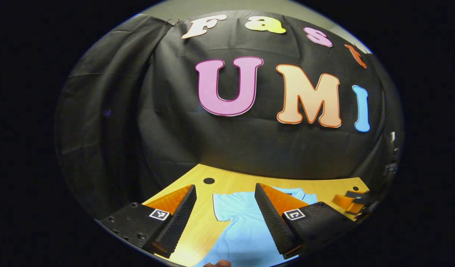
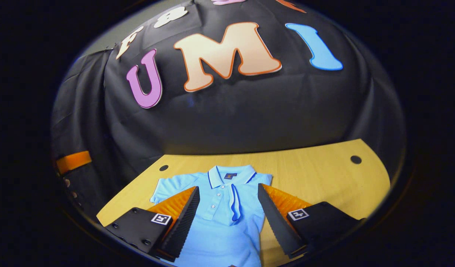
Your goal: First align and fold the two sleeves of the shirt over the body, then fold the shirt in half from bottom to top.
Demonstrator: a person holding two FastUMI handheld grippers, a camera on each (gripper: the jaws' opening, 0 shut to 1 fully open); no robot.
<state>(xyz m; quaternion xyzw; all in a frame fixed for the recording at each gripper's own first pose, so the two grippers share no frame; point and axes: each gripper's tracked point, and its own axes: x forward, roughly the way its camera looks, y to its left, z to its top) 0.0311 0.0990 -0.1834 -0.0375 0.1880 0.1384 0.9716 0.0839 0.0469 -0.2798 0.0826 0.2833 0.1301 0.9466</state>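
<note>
A light blue polo shirt [image 2: 227,230] lies flat on the wooden table [image 2: 324,174], collar [image 2: 231,173] towards the booth wall. In the right gripper view one sleeve [image 2: 172,187] spreads out to the left, and the other sleeve [image 2: 235,204] lies folded over the chest. My right gripper [image 2: 228,187] hovers open above the chest, touching nothing. In the left gripper view my left gripper [image 1: 225,186] is open above the shirt [image 1: 246,230], close to its spread sleeve [image 1: 222,208]. The right gripper [image 1: 352,202] shows at the right edge there.
The table [image 1: 197,230] has round holes near its back corners [image 2: 356,159] [image 2: 163,167] [image 1: 209,181]. Black cloth closes off the back and sides. A fingertip [image 1: 218,263] shows at the bottom of the left gripper view. Bare wood lies to the right of the shirt.
</note>
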